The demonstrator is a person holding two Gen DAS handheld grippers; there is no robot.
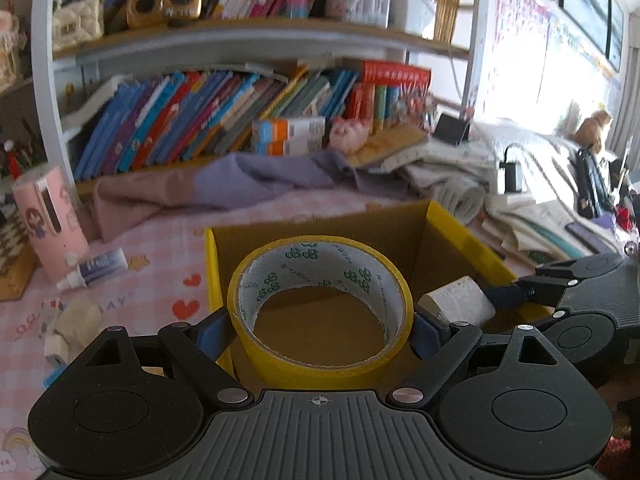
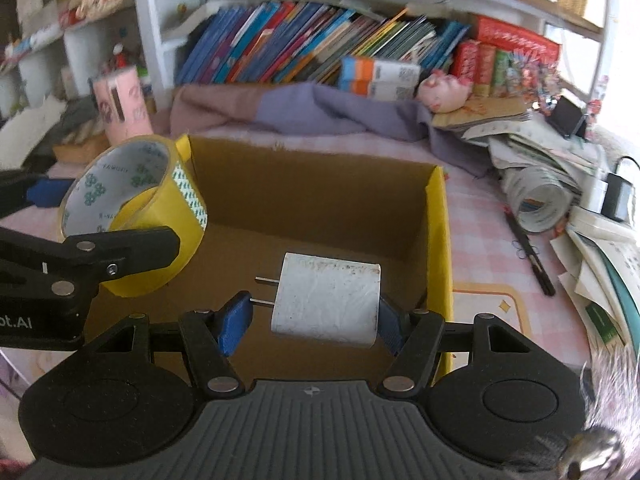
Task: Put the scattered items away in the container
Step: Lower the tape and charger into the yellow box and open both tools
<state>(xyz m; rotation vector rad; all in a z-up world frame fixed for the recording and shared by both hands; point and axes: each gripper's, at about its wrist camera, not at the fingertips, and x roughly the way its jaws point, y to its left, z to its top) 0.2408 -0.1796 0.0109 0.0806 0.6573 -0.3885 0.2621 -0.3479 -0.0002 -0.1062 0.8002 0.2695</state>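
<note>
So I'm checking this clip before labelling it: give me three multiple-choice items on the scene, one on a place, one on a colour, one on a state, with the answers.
1. Where is the white charger?
A. on the shelf
B. above the open box
C. on the purple cloth

2. What colour is the tape roll?
A. yellow
B. red
C. black

3. How is the left gripper?
A. empty, open
B. closed on a pen
C. closed on the tape roll

Answers: 1 B, the right gripper holds it over the box's brown floor. 2 A, its outer band is yellow. 3 C, both blue fingers press the roll's sides.
</note>
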